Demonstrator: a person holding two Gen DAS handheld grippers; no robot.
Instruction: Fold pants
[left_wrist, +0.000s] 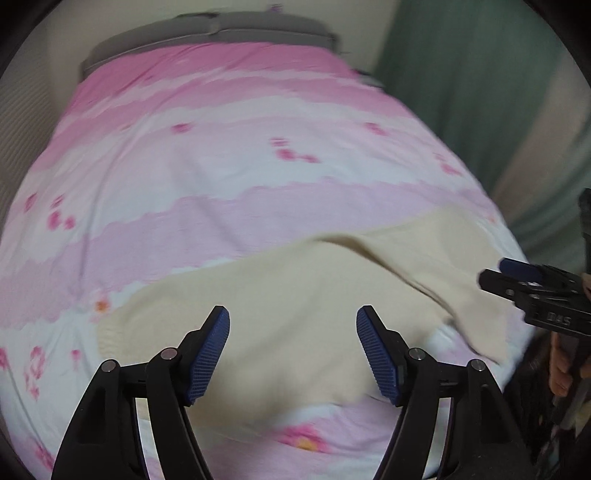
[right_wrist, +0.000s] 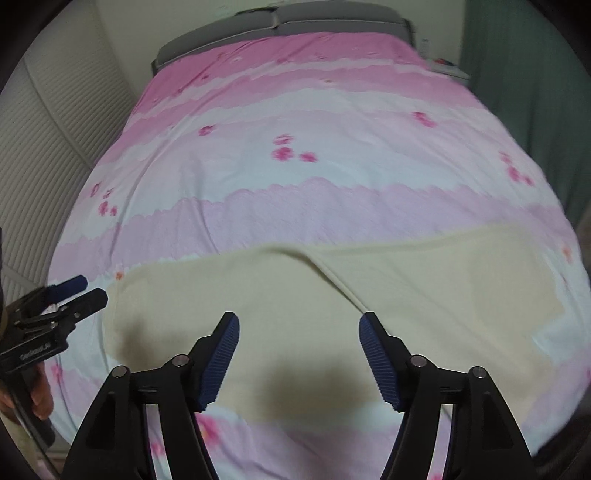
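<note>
Both my left gripper (left_wrist: 293, 350) and right gripper (right_wrist: 299, 354) gape wide, holding nothing, above cream pants (right_wrist: 406, 295) on the pink bedspread (right_wrist: 295, 122), green curtain (left_wrist: 480, 92) upper right.

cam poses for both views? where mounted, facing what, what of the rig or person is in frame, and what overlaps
Left wrist: on the left hand-held gripper, facing forward along its open fingers over the cream pants on the pink bedsheet; the right hand-held gripper and a hand enter at the right edge.
Right wrist: on the right hand-held gripper, open, same heading toward the grey headboard; the left hand-held gripper and a hand show at the left edge.
Shared: pants, bedsheet, headboard, green curtain.
</note>
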